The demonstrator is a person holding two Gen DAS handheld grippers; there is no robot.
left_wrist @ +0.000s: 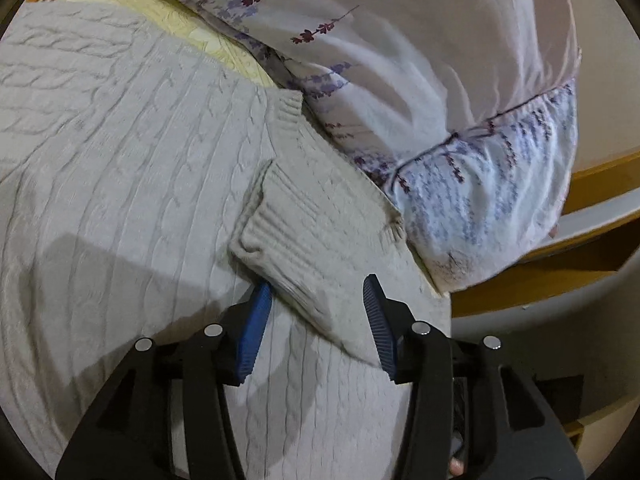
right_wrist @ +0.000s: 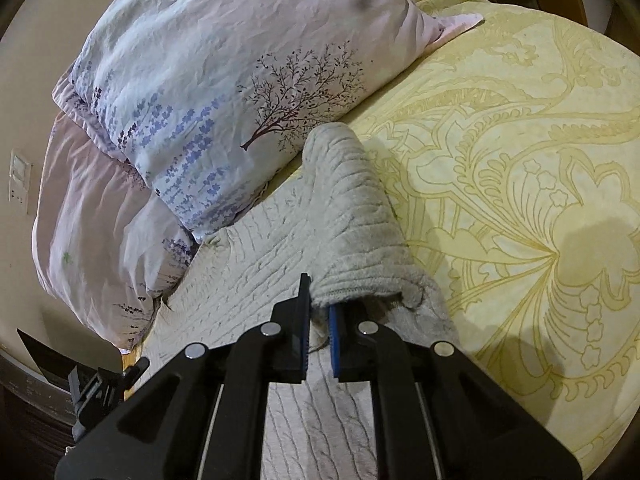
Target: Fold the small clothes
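A pale grey cable-knit sweater [left_wrist: 120, 168] lies spread on the bed. One sleeve [left_wrist: 304, 240] is folded across its body, ribbed cuff pointing up left. My left gripper [left_wrist: 318, 300] is open, its blue pads either side of the sleeve just above it. In the right wrist view my right gripper [right_wrist: 318, 304] is shut on the ribbed edge of the other sleeve [right_wrist: 356, 216], which is lifted and drapes away from the fingers over the sweater body [right_wrist: 248, 264].
Two floral pillows [right_wrist: 208, 92] [left_wrist: 440, 92] lie against the sweater's far side. The yellow patterned bedspread [right_wrist: 520, 168] extends to the right. A wooden bed frame [left_wrist: 560, 264] and a wall with a switch plate [right_wrist: 18, 178] lie beyond the pillows.
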